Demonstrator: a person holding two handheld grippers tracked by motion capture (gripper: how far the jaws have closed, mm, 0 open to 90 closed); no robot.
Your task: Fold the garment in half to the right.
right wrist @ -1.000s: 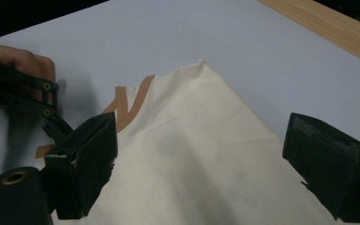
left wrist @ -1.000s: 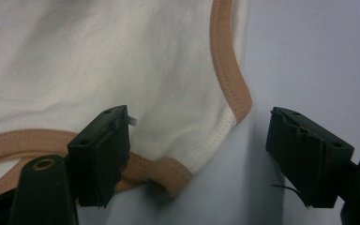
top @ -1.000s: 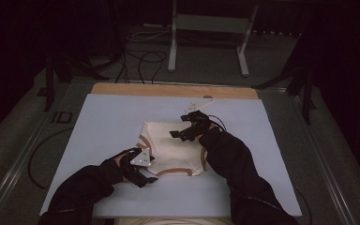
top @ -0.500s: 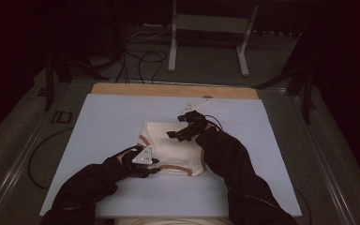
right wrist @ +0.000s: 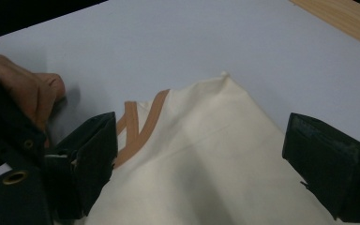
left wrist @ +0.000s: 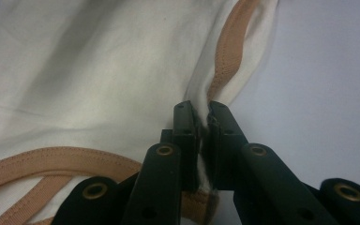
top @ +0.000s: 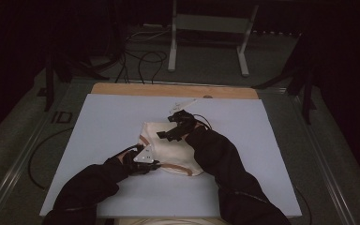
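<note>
Closing on cloth, the left gripper [left wrist: 203,123] has just been drawing its jaws together, and they are now pinching a fold of the cream garment [top: 168,147] at its tan-trimmed edge [left wrist: 227,51], with white fabric squeezed between the pads. A second ago the same jaws were standing apart beside that edge, so the near-left side of the garment is passing from free to held. The garment is lying crumpled near the middle of the pale blue table mat [top: 103,122], slightly toward the near side. The right gripper [right wrist: 201,154] is hovering over the garment's far side with jaws wide and nothing between them, having drifted slightly left since the earlier frames. Judging from this, one anchor is secured and a second grasp is probably coming before spreading or folding.
</note>
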